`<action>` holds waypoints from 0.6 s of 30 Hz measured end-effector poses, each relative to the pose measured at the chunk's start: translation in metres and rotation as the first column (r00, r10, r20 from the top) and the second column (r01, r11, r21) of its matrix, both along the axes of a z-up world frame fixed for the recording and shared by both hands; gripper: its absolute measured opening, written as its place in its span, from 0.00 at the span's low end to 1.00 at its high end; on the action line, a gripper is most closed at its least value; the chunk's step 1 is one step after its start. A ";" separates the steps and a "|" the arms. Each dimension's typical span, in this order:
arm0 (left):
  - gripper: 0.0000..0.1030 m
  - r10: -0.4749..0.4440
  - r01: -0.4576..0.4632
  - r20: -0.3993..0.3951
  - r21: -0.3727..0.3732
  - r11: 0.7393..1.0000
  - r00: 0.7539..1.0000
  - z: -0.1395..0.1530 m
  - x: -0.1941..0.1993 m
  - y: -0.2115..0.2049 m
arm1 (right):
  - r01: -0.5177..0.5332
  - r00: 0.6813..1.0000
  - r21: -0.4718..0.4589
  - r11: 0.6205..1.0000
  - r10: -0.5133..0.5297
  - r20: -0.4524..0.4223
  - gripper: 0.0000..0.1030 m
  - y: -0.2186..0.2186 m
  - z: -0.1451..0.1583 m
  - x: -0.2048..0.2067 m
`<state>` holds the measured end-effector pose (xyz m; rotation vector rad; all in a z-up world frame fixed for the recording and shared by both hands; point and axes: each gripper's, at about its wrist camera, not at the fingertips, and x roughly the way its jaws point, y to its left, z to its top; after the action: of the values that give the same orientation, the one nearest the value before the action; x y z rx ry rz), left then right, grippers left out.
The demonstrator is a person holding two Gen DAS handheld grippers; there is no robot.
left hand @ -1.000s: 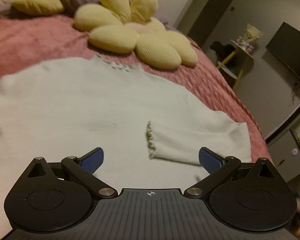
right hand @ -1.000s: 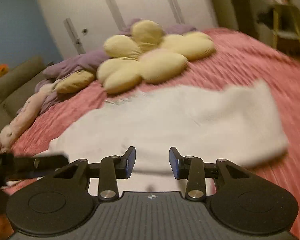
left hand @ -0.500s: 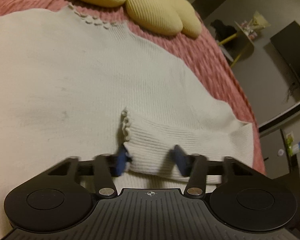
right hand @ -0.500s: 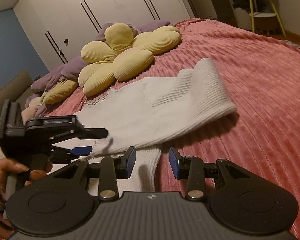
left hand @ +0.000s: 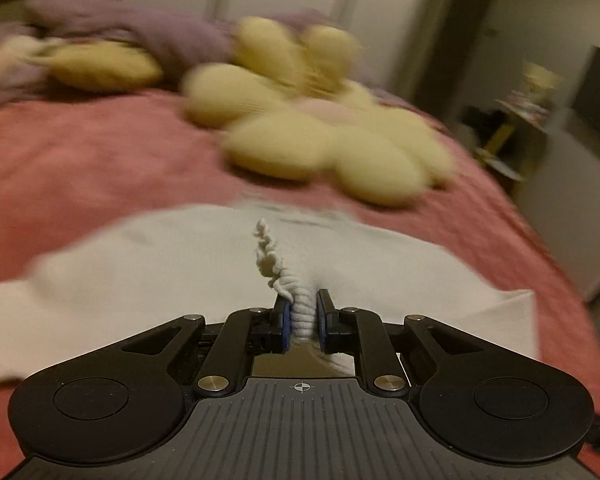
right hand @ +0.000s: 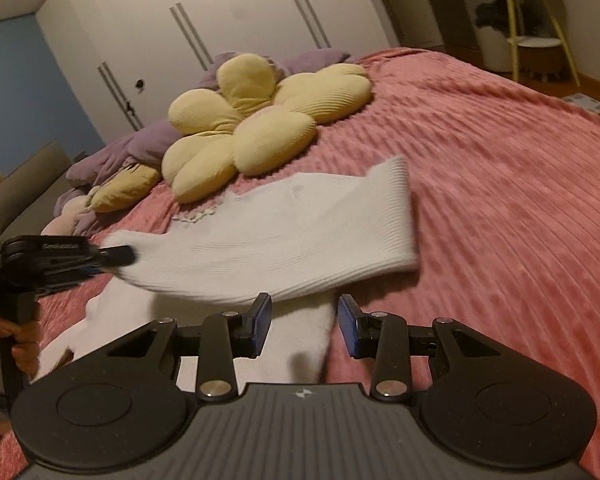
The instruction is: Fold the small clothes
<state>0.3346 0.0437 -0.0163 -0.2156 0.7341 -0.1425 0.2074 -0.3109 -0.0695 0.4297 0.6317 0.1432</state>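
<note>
Pink bedspread (right hand: 500, 168), white knit sweater (right hand: 300, 216) lying crosswise.
Left claw (left hand: 302, 320) is closing, pinching its frilled cuff (left hand: 276, 264); right claw (right hand: 304, 324) spread, empty.

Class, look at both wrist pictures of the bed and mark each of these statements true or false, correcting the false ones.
1. The left gripper has the ruffled cuff of the white sweater between its pads. True; its jaws are closing on it.
2. The right gripper is clamped on the sweater. False: its jaws stand apart, with only the sweater's lower edge lying in the gap.
3. A yellow flower-shaped pillow lies on the pink bedspread beyond the sweater. True.
4. The sweater is already folded into a neat square. False: it is spread on the bed with one sleeve being held across it.
5. The bedspread is blue. False: it is pink.
</note>
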 end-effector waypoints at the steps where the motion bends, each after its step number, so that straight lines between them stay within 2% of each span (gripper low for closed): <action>1: 0.15 0.037 -0.037 -0.014 0.015 0.999 0.999 -0.004 0.000 0.014 | -0.012 1.000 -0.006 1.000 0.012 0.001 0.35 0.004 0.001 0.004; 4: 0.15 0.124 -0.121 -0.078 0.044 0.992 0.989 -0.021 0.001 0.048 | -0.048 0.999 0.019 0.999 0.048 -0.013 0.35 0.013 -0.001 0.020; 7: 0.18 0.142 -0.144 -0.133 -0.004 0.990 0.981 -0.034 0.000 0.065 | -0.055 0.997 0.093 0.994 0.060 -0.054 0.35 0.016 -0.009 0.039; 9: 0.27 0.140 -0.148 -0.146 -0.041 0.988 0.979 -0.040 0.002 0.066 | -0.038 0.995 0.131 0.991 0.049 -0.081 0.35 0.017 -0.016 0.049; 11: 0.31 0.136 -0.149 -0.156 -0.078 0.986 0.978 -0.045 0.005 0.070 | 0.000 0.994 0.159 0.987 0.017 -0.107 0.35 0.014 -0.022 0.058; 13: 0.31 0.132 -0.150 -0.167 -0.102 0.983 0.977 -0.048 0.005 0.069 | 0.033 0.992 0.185 0.982 -0.010 -0.126 0.35 0.011 -0.028 0.064; 14: 0.25 0.123 -0.141 -0.168 -0.100 0.985 0.978 -0.049 0.007 0.067 | 0.047 0.991 0.197 0.979 -0.021 -0.131 0.35 0.010 -0.030 0.068; 15: 0.19 0.118 -0.133 -0.159 -0.087 0.987 0.980 -0.049 0.007 0.066 | 0.061 0.990 0.202 0.978 -0.033 -0.139 0.35 0.009 -0.032 0.072; 18: 0.17 0.105 -0.113 -0.126 -0.060 0.992 0.986 -0.045 0.008 0.062 | 0.088 0.988 0.195 0.977 -0.061 -0.144 0.33 0.010 -0.035 0.082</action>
<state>0.3421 0.1060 -0.0610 -0.3302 0.8382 -0.0495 0.2890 -0.3010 -0.1046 0.6624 0.7384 0.1067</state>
